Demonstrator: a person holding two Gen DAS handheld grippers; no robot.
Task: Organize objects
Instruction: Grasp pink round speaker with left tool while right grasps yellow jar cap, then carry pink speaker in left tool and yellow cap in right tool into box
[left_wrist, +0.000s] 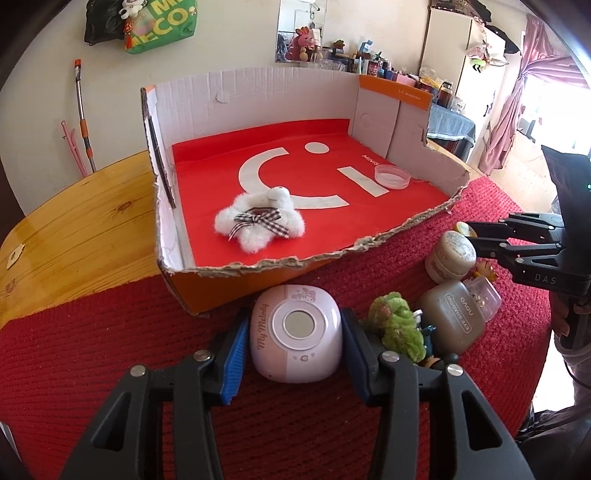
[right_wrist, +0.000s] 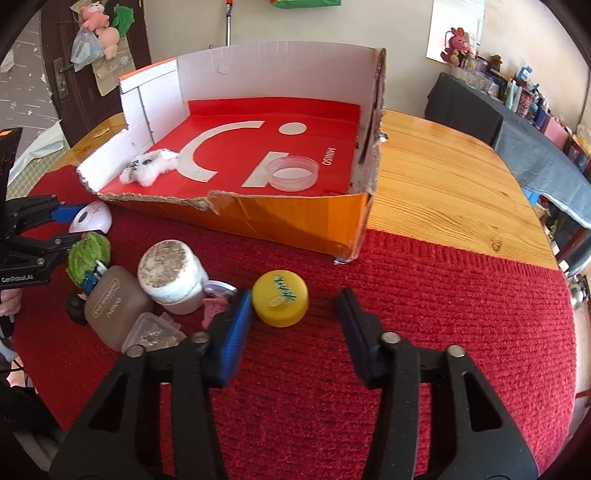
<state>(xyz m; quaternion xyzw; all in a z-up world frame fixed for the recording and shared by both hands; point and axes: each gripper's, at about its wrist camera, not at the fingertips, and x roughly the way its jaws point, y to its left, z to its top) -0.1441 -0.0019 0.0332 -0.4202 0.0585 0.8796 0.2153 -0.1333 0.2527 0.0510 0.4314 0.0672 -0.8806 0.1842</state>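
A cut-down cardboard box (left_wrist: 373, 245) (right_wrist: 295, 218) with a red liner holds a white fluffy bow toy (left_wrist: 258, 221) (right_wrist: 151, 168) and a clear plastic lid (left_wrist: 392, 177) (right_wrist: 293, 172). My left gripper (left_wrist: 293, 332) is open, its pads on either side of a pink My Melody device (left_wrist: 295, 338) (right_wrist: 90, 219) on the red mat; small gaps show. My right gripper (right_wrist: 293, 308) is open, with a yellow cap (right_wrist: 280, 297) just ahead between its fingertips. It also shows in the left wrist view (left_wrist: 476, 236).
A cluster on the mat: green fuzzy toy (left_wrist: 397, 325) (right_wrist: 88, 256), brown eye-shadow case (left_wrist: 456, 317) (right_wrist: 114, 304), white jar (left_wrist: 450, 254) (right_wrist: 171, 275), small clear container (right_wrist: 153, 332), pink figure (right_wrist: 214, 308). The red mat (right_wrist: 443, 314) lies on a wooden table (right_wrist: 443, 184).
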